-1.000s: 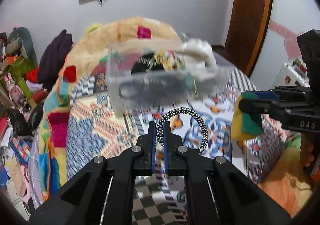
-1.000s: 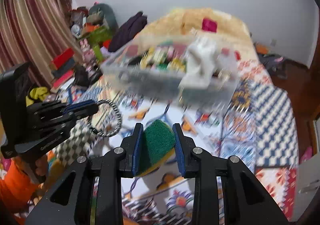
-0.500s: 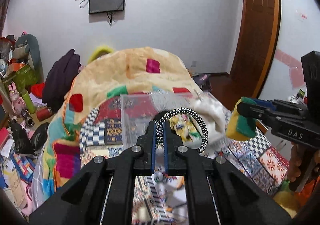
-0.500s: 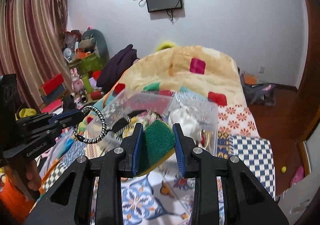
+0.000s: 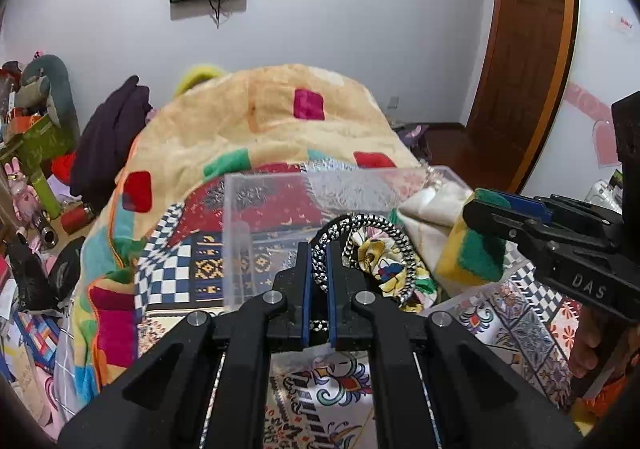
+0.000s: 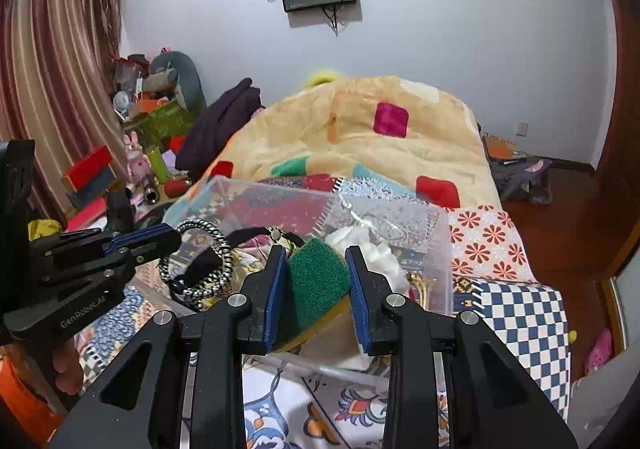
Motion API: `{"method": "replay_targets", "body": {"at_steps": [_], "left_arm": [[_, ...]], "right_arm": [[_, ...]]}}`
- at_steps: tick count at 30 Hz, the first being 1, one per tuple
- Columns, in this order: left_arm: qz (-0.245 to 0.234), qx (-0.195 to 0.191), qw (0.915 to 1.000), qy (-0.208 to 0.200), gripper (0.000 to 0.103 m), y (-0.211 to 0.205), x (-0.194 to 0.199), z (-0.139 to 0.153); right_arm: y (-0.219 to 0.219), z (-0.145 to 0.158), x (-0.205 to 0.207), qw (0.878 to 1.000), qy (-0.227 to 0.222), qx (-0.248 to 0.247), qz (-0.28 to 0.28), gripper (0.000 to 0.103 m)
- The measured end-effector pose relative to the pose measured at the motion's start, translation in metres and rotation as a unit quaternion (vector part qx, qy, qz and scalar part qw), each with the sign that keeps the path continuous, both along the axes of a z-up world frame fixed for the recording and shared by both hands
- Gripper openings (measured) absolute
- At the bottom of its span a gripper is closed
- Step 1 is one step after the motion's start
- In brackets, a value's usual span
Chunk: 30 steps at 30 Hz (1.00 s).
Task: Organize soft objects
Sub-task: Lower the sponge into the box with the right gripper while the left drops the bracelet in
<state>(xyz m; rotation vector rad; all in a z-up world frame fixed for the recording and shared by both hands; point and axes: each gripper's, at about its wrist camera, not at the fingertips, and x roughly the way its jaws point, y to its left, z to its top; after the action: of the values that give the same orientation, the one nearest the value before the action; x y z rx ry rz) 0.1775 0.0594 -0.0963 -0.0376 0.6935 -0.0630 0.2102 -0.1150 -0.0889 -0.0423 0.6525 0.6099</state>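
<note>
We are carrying two soft things at once. The black-and-white braided hair tie (image 5: 362, 249) is pinched by a short stretch of its loop between the nearly closed jaws of the left gripper (image 5: 319, 269), and the green-and-yellow sponge (image 6: 318, 281) is squeezed between the jaws of the right gripper (image 6: 316, 281), which are standing about a sponge's thickness apart. Both are now hanging right over the near rim of the clear plastic bin (image 5: 240, 233) on the bed — a second ago the bin was farther ahead and blurred, so we are closing in fast and steadying. Inside it a white cloth (image 6: 372, 249), a patterned scrunchie (image 5: 380, 265) and a black band are already lying. We are judging that the carry is nearly done — what is left is opening each gripper over the bin. The patchwork bedspread (image 6: 512, 313) and the heaped beige blanket (image 5: 256, 121) are lying beyond.
</note>
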Motion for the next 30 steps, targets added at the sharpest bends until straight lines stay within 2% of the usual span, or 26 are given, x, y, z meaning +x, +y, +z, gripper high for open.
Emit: {"method": "replay_targets", "body": {"at_steps": [7, 9, 12, 13, 19, 26, 30], "left_arm": [[0.002, 0.012, 0.9997, 0.022, 0.006, -0.008, 0.010, -0.013], [-0.001, 0.010, 0.9995, 0.031, 0.006, -0.010, 0.010, -0.015], [-0.001, 0.000, 0.9994, 0.034, 0.016, -0.009, 0.007, -0.011], [-0.001, -0.004, 0.9995, 0.033, 0.020, -0.008, 0.005, -0.009], [0.001, -0.014, 0.9999, 0.001, 0.033, -0.007, -0.017, 0.015], [-0.004, -0.020, 0.9983, -0.054, 0.037, -0.013, -0.051, 0.054], [-0.006, -0.014, 0.9957, -0.091, 0.046, -0.019, -0.075, 0.076]], "right_arm": [[0.011, -0.009, -0.002, 0.999, -0.008, -0.038, 0.007, 0.032], [0.011, -0.008, -0.003, 0.999, -0.011, -0.046, 0.011, 0.038], [0.011, -0.006, -0.006, 0.999, -0.010, -0.050, 0.016, 0.050], [0.010, -0.005, -0.007, 0.999, -0.011, -0.050, 0.017, 0.051], [0.003, 0.011, -0.015, 0.999, -0.024, -0.039, 0.018, 0.051], [-0.013, 0.046, -0.041, 0.998, -0.055, -0.009, 0.018, 0.051], [-0.020, 0.061, -0.059, 0.997, -0.072, 0.001, 0.019, 0.051]]}}
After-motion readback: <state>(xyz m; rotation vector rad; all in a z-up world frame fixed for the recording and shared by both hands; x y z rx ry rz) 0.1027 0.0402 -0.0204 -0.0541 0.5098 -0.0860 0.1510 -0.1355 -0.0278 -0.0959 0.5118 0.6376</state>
